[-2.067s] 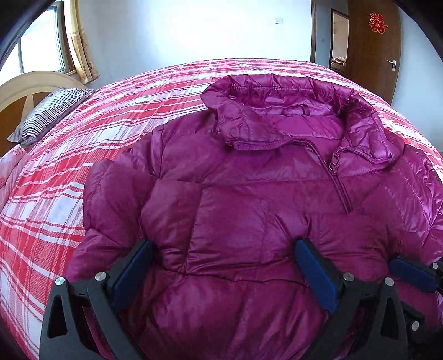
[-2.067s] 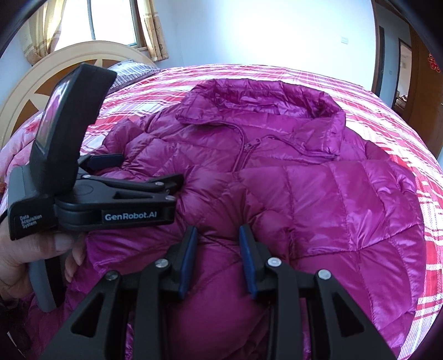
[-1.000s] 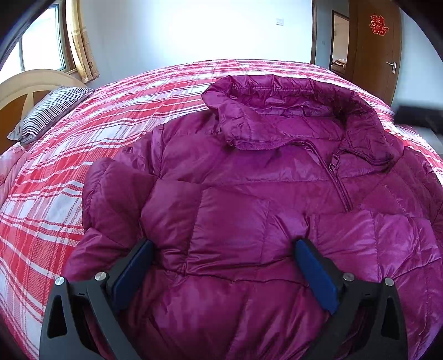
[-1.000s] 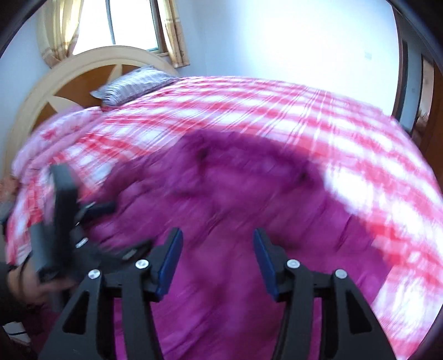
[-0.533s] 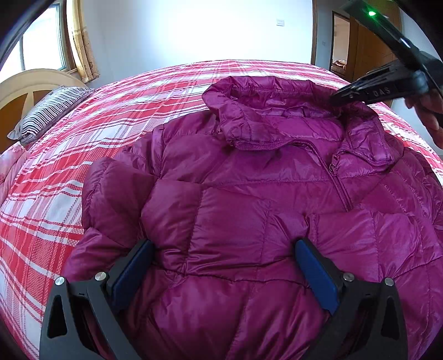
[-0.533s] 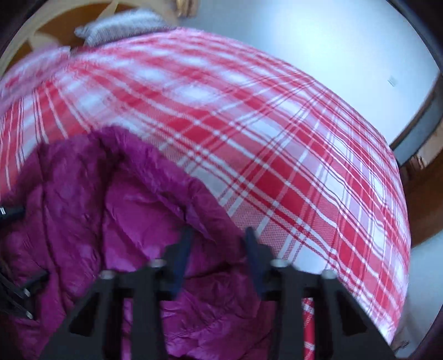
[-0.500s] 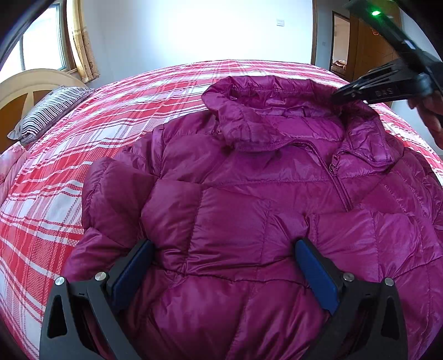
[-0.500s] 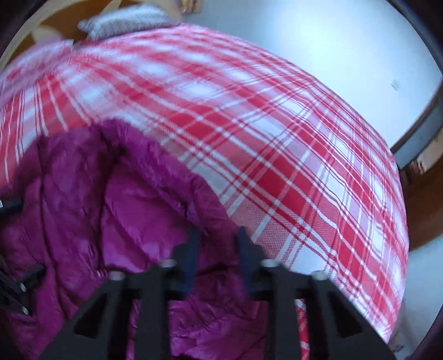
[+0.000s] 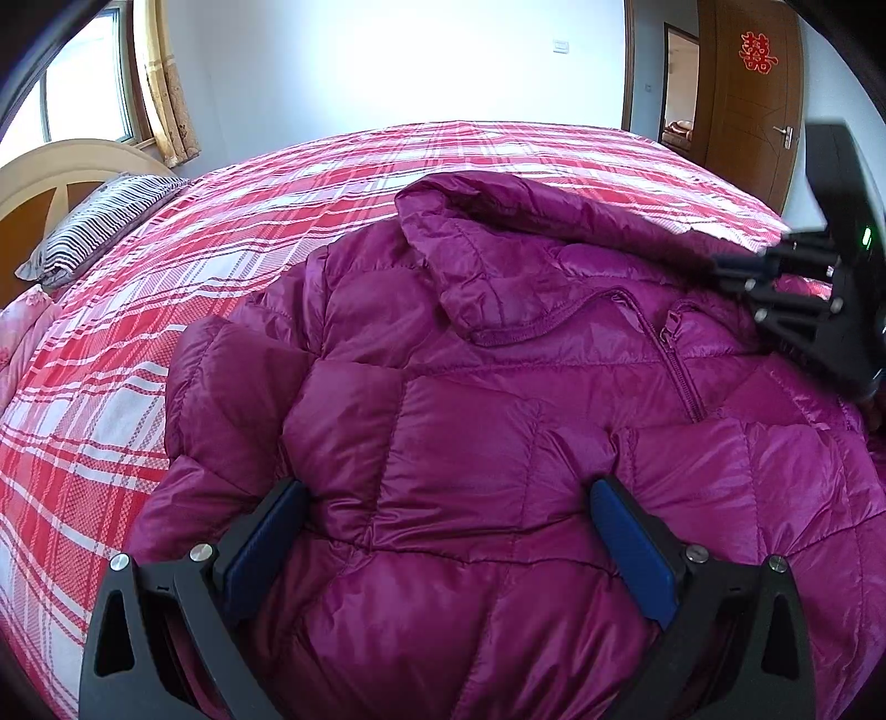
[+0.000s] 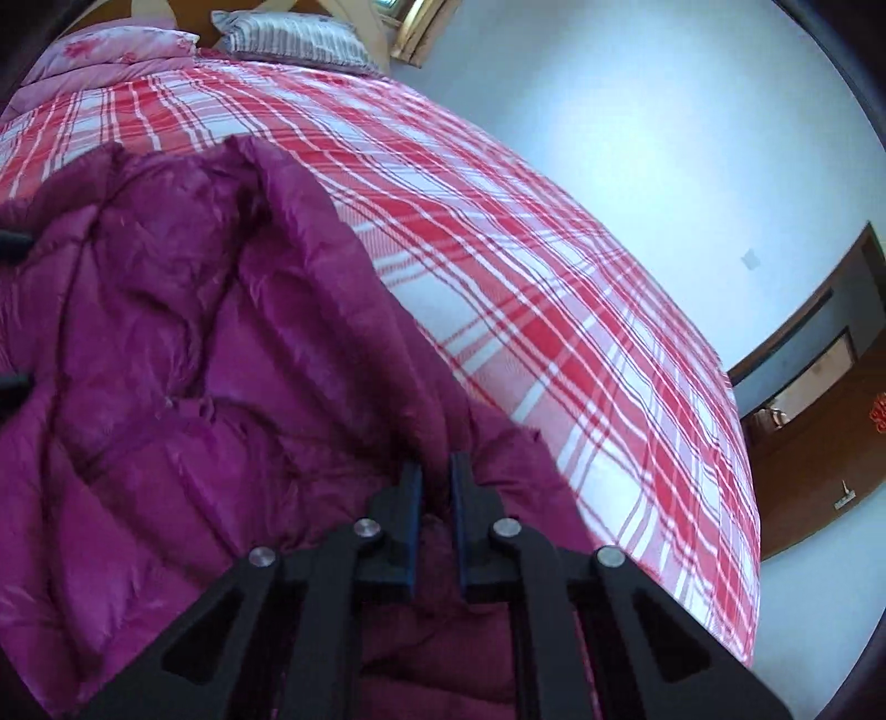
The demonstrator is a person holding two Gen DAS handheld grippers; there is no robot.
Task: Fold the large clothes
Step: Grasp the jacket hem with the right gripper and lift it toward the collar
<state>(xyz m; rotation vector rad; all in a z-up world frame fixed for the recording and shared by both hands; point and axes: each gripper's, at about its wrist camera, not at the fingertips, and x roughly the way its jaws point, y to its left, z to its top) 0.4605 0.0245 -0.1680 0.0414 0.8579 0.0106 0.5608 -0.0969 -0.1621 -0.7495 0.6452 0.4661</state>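
Note:
A magenta down jacket (image 9: 470,399) lies front-up on the bed, zip partly open, hood (image 9: 498,221) towards the far side. My left gripper (image 9: 446,493) stands open and wide, its blue pads (image 9: 266,531) pressed down into the puffy lower front, with padding bulging between them. At the hood's right end my right gripper (image 9: 720,268) comes in from the right. In the right wrist view the jaws of the right gripper (image 10: 437,471) are closing to a narrow slit, with the jacket's (image 10: 166,360) hood edge pinched between them.
The bed carries a red and white plaid cover (image 9: 277,221) (image 10: 554,304). A striped pillow (image 9: 99,216) and a wooden headboard (image 9: 55,171) are at the far left. A brown door (image 9: 742,127) stands at the back right. A pink quilt (image 10: 111,50) lies beside the pillow.
My right gripper swung from the jacket's middle to the hood's right end, rolled, sank and closed on the hood edge. The left gripper and the jacket body stayed put.

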